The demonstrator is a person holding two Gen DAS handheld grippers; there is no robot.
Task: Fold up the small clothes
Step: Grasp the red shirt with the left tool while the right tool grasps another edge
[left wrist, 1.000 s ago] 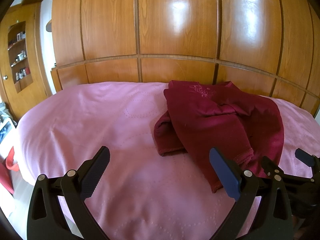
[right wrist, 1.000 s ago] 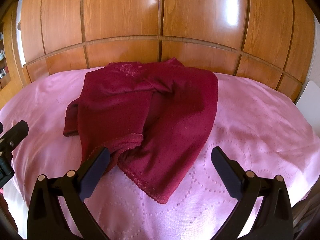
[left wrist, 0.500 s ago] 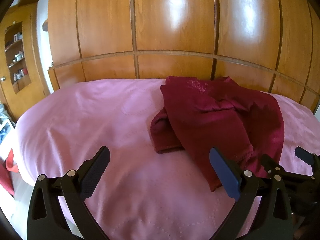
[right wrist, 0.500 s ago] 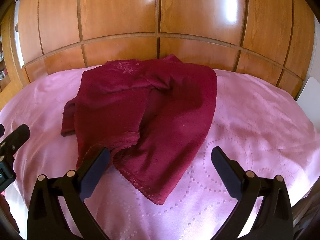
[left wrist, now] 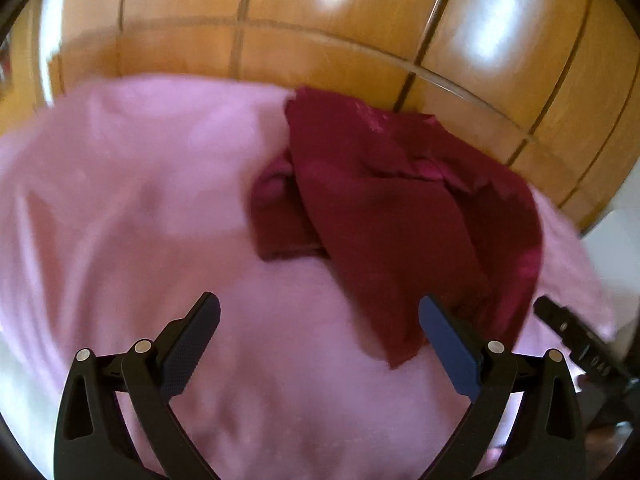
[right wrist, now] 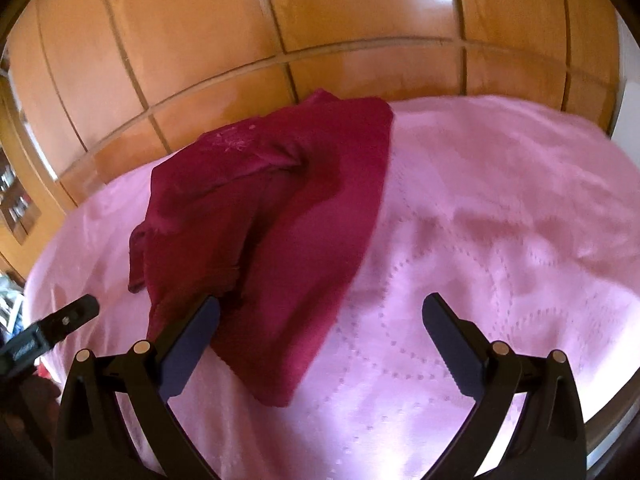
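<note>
Maroon garment crumpled on pink bedspread

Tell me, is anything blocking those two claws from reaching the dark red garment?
Nothing visible does. Only bare pink bedspread lies between the open left gripper and the crumpled garment; the open right gripper hangs just over its near edge.

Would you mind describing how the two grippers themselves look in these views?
Both are alike. The left gripper and right gripper have black plastic forked arms with cut-out slots, silver pivot pins and flat dark blue textured pads. The neighbouring gripper's side carries small white digits. No cables or sleeves show.
</note>
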